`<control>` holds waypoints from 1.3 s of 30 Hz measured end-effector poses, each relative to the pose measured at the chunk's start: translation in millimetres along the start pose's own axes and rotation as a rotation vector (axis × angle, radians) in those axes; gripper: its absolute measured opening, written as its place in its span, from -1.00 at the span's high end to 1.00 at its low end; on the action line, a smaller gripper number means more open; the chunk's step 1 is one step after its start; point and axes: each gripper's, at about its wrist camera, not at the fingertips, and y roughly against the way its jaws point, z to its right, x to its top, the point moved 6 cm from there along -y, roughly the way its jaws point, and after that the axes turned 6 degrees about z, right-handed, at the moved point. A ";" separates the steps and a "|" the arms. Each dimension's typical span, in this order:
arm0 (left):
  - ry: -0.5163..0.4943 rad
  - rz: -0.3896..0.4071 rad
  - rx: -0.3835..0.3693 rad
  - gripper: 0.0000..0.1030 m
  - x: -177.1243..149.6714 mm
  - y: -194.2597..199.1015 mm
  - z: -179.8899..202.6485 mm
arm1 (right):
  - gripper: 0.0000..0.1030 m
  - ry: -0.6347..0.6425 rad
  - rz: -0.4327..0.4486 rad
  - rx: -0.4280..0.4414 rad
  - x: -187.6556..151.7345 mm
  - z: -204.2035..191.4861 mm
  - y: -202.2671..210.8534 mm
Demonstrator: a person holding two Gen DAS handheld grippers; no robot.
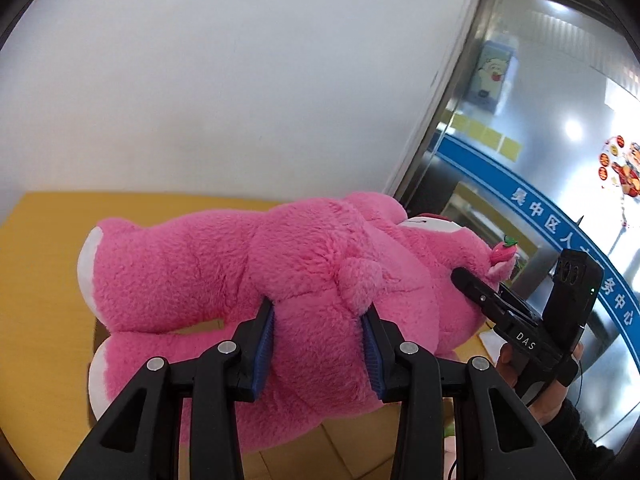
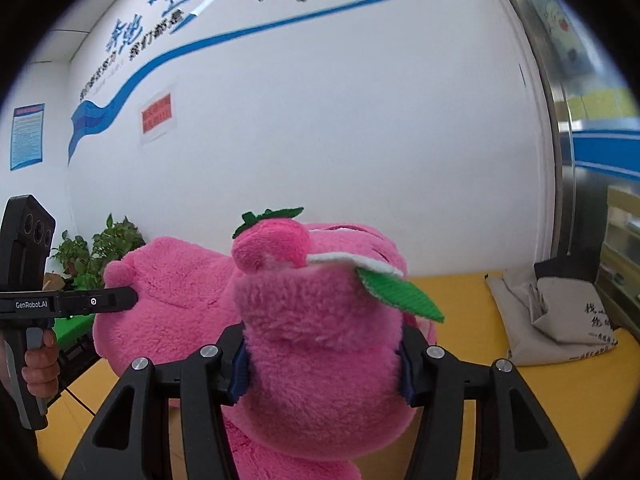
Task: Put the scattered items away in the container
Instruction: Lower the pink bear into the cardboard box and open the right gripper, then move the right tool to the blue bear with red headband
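Both tools are clamped on the big pink plush bear, and it hangs in the air above the yellow table, stretched sideways between them. The left gripper pinches a thick fold of the body just below the little round tail, its blue pads sunk into the fur. The right gripper squeezes the head end, near the ear with the strawberry trim and the green felt leaf.

This thing looks light but bulky, soft all the way through, nothing to break. Fur like that gives under pressure, so a shallow bite could slide off; grabbing deep into the stuffing, as both are doing, seems the safer hold. With 2 grips the long body does not flop.

No container shows in either view, so I cannot say how near it is.

The table is plain yellow, with a grey cloth bag slumped at its far side. Behind it, a white wall with a blue painted swoosh, potted plants in the corner, a glass door on the other side.
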 end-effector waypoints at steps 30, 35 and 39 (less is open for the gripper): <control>-0.191 0.082 0.393 -0.99 -126.3 217.8 103.4 | -1.00 0.075 -0.195 -0.181 -58.1 -65.9 172.2; -0.158 0.069 0.380 -1.00 -159.5 229.6 117.1 | -1.00 0.088 -0.225 -0.203 -76.9 -76.8 200.3; -0.156 0.061 0.376 -0.99 -170.5 229.7 125.4 | -1.00 0.095 -0.250 -0.201 -88.2 -81.6 214.0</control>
